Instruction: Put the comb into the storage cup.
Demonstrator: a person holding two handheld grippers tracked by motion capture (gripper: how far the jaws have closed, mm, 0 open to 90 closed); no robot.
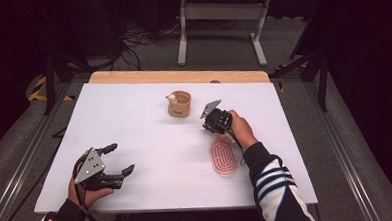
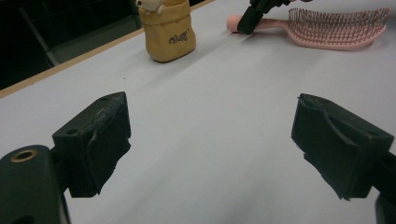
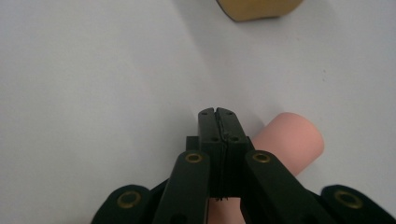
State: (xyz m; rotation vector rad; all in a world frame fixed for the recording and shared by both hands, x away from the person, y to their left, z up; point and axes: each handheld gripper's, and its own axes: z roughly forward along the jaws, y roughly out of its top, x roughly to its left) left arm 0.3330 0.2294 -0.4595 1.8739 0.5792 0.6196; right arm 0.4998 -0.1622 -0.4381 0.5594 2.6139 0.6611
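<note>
- The table has a plain white top with a strip of pale wood along its far edge.
- Around it lies grey carpeted floor; a grey metal stand rises behind the far edge, loose black cables trail on the floor to the left of that stand, and the rest of the room is dark.
- A pink hairbrush lies flat on the table toward the near right corner, bristles up, its handle pointing toward the far edge.
- The right gripper sits over the handle end of the hairbrush; in the right gripper view its jaws are pressed together with nothing between them, lying on top of the round pink handle.
- A small tan pouch stands upright near the middle of the far edge, a little white figure poking out of its top. It is near the right gripper and apart from the hairbrush.
- The left gripper is near the near left corner, jaws spread wide and empty, with bare white table between them.
- Nothing lies between the left gripper and the pouch or the hairbrush; both are well apart from it across open table.
</note>
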